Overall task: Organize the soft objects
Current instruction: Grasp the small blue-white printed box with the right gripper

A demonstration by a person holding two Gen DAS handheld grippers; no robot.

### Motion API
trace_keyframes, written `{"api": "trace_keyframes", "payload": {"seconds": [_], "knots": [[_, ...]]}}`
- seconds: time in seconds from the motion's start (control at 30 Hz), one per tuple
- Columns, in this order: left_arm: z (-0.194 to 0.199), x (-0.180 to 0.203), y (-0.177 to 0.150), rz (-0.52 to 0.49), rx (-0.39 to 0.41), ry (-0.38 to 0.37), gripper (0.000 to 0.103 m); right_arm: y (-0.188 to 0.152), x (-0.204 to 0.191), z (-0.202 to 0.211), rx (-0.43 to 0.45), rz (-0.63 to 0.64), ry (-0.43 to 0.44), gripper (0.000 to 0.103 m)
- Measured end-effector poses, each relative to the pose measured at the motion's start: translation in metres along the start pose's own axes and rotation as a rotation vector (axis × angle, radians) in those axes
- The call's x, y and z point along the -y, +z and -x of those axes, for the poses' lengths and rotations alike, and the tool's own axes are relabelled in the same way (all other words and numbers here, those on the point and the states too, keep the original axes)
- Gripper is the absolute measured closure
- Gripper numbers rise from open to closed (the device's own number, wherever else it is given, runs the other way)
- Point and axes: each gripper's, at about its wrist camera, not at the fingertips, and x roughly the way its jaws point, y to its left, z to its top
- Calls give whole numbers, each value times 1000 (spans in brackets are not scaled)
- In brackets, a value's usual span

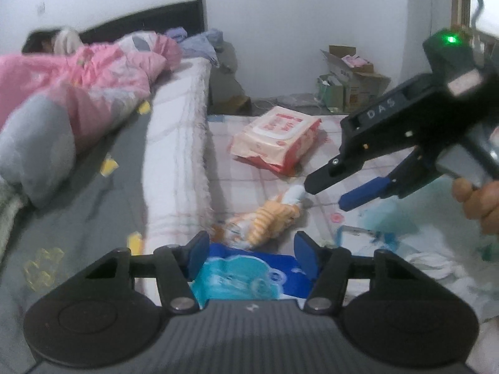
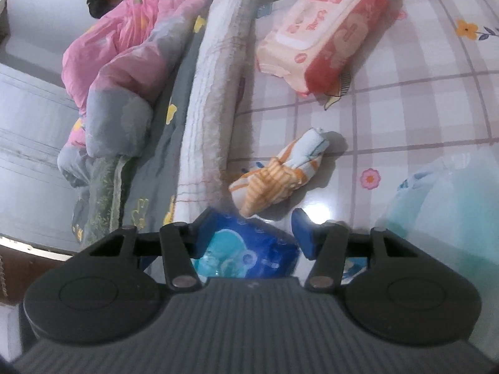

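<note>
A rolled orange-and-white striped cloth (image 1: 268,215) lies on the checked mat (image 1: 249,180); it also shows in the right wrist view (image 2: 277,171). A blue packet with a teal picture (image 1: 246,274) lies just below my left gripper (image 1: 251,249), which is open and empty above it. My right gripper (image 1: 326,194) is open and hovers just right of the cloth's white end. In the right wrist view that gripper (image 2: 254,230) is open over the blue packet (image 2: 246,252), with the cloth just ahead.
A pink-and-red wipes pack (image 1: 276,137) lies farther back on the mat, also in the right wrist view (image 2: 324,28). A person under a pink quilt (image 1: 78,81) lies on the bed at left. A rolled white blanket (image 2: 215,81) borders the mat. Cardboard boxes (image 1: 349,74) stand by the wall.
</note>
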Motion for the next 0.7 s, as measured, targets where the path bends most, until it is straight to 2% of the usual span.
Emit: {"api": "trace_keyframes", "payload": {"seconds": [0.13, 0.2, 0.33, 0.47, 0.57, 0.7], "knots": [[0, 7, -10, 49, -45, -111, 47, -4, 15, 4, -29, 24, -63, 49], [1, 12, -14, 66, -56, -133, 54, -8, 22, 9, -43, 12, -56, 49], [4, 14, -17, 113, -65, -209, 54, -19, 25, 28, -32, 43, -49, 50], [-12, 20, -13, 120, -110, -240, 55, -29, 24, 44, -28, 39, -30, 50], [-36, 19, -12, 179, -189, -290, 58, -37, 23, 51, -37, 47, -25, 49], [-60, 21, -14, 215, -255, -322, 60, -41, 22, 41, -79, 85, -90, 50]]}}
